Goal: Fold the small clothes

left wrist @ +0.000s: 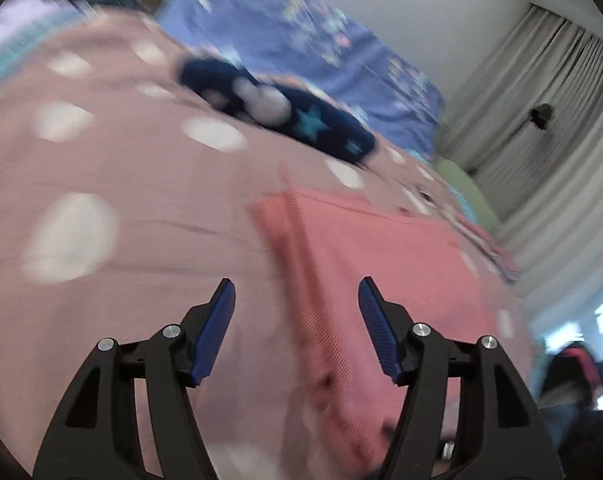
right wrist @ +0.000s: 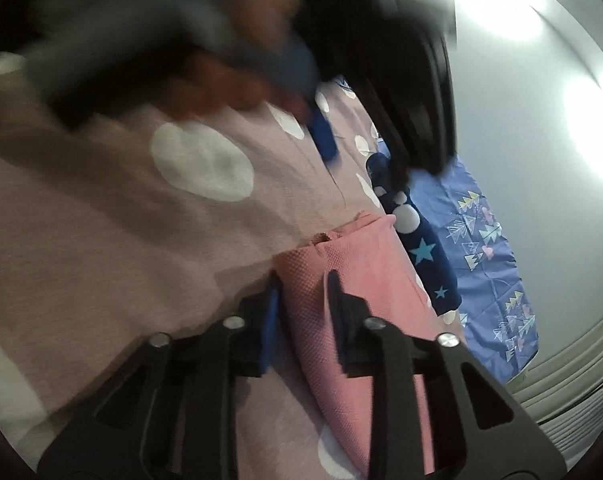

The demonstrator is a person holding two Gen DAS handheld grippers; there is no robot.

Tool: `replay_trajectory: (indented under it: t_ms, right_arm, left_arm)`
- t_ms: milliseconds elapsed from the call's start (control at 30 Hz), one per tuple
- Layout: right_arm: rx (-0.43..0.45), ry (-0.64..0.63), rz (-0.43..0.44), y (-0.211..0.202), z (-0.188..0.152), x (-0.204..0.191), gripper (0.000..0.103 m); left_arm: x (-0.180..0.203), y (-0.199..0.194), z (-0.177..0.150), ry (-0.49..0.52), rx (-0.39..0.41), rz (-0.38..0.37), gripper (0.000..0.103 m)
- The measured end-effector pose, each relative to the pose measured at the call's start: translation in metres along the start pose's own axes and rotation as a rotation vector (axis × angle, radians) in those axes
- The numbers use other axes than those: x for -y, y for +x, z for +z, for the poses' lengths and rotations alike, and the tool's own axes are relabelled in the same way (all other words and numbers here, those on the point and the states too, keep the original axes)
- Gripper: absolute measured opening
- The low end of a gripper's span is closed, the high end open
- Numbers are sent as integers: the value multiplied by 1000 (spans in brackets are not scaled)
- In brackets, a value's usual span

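A small salmon-pink ribbed garment point(left wrist: 365, 280) lies on a pink bedspread with white dots point(left wrist: 101, 168). My left gripper point(left wrist: 297, 292) is open and empty, hovering just above the garment's left folded edge. In the right wrist view my right gripper point(right wrist: 301, 280) is shut on a fold of the same pink garment point(right wrist: 341, 320). The left gripper point(right wrist: 325, 136) and the hand holding it show blurred at the top of that view.
A navy garment with stars and white dots point(left wrist: 301, 120) point(right wrist: 421, 248) lies beyond the pink one. A blue patterned sheet point(left wrist: 301, 32) point(right wrist: 489, 248) covers the far side. Grey curtains point(left wrist: 541, 100) hang at the right.
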State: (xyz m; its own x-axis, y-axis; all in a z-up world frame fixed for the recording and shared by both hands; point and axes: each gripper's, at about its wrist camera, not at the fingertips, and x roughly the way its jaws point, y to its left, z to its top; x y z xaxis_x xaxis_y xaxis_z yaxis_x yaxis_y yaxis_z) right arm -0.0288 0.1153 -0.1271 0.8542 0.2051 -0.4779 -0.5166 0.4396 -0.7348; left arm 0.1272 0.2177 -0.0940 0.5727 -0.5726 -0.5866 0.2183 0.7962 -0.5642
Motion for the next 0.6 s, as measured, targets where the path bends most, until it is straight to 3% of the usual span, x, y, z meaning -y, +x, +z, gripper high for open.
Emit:
replay_trajectory:
  t_ms: [100,200,233,267,300,367,500,600]
  right_arm:
    - [-27,21,25,-2,-1,2,29]
    - [-76,68,39,8,-3,9,29]
    - [-83,80,44,11,-4,9,29]
    - [-88,91,47,14,-3,10,28]
    - [-92,99,49,17,-2,12,22]
    - [-101,110,77,23,1,13,7]
    - [-29,225,97,0,9,32,5]
    - [-45,267,122,0,6,41,5]
  left_arm:
    - [-10,47,18,-64,-67,-41,64]
    - [-17,66,28,-103,-10,-125,57]
    - [-20,70,30,-128,-1,-153,41]
    - [-24,74,32,-162,6,-184,18]
    - [-31,79,33,-206,10,-212,12]
    - [-35,78,35,-242,42,-225,10]
    - [-25,63,35,-181,113,-218,10]
    - [-27,67,34,-191,103,-162,10]
